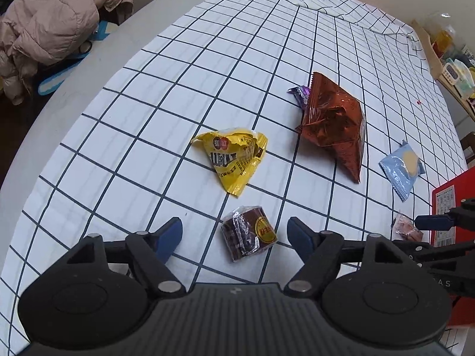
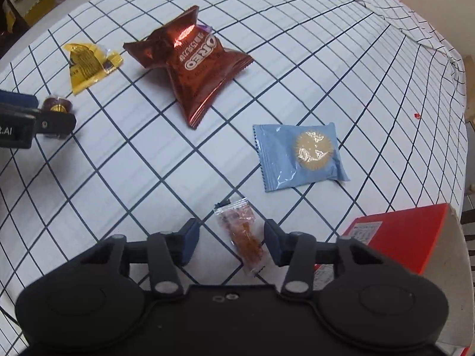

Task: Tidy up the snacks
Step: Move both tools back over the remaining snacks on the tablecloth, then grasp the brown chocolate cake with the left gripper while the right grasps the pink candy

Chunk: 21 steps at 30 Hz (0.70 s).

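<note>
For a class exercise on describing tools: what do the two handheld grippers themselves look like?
Both match. The left gripper and right gripper have matte black bodies with two round discs, black linkage arms with silver pins, and blue pads on the fingers. Grey lettering marks their sides. No cables or sleeves show.

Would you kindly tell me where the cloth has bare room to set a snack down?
The widest free patch lies left of the yellow packet, toward the table's grey edge. Another lies beyond the Oreo bag. It is crowded between the blue packet and red box.
</note>
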Motion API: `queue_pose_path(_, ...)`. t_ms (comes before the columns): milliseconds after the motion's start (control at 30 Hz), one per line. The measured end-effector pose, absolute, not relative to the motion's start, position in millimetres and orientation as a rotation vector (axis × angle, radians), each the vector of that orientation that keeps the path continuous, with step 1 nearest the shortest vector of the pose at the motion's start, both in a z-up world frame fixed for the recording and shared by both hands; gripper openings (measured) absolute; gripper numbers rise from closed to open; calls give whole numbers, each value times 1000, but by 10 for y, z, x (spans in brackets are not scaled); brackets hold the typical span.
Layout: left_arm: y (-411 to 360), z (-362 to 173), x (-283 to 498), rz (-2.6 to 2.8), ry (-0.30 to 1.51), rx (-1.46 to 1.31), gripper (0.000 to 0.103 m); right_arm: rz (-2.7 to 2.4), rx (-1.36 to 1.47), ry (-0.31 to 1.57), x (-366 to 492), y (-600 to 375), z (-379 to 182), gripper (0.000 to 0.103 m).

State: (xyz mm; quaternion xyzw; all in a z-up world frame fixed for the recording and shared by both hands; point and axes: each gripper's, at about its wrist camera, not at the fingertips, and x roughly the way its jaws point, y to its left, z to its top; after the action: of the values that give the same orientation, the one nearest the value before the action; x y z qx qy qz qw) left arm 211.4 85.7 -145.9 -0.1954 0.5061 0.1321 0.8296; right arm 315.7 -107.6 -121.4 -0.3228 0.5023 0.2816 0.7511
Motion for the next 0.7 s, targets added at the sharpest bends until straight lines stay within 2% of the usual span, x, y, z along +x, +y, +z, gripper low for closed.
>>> queue_pose_path(33,854,-1454,2115,286,1071,-412,74,624,-699,1096,3161,-1079,-1213,43)
queue_pose_path(100,844,-1448,2113,288,1069,-402,65,637,-676,1108,3182,-1087,-1207,37)
queue_pose_path(167,847,-1443,2106,284,1068,-405,58,648,-651,1121,3190,-1104,-1211,26)
queue_pose_path(367,881,-1439,2062,257,1070,-421,34,639,-615,1109,3092,-1152,-1222,22)
queue_pose_path(700,948,-1402,1951,231,1067,-434,34,599,-448,1049,2805,-1262,-959,22)
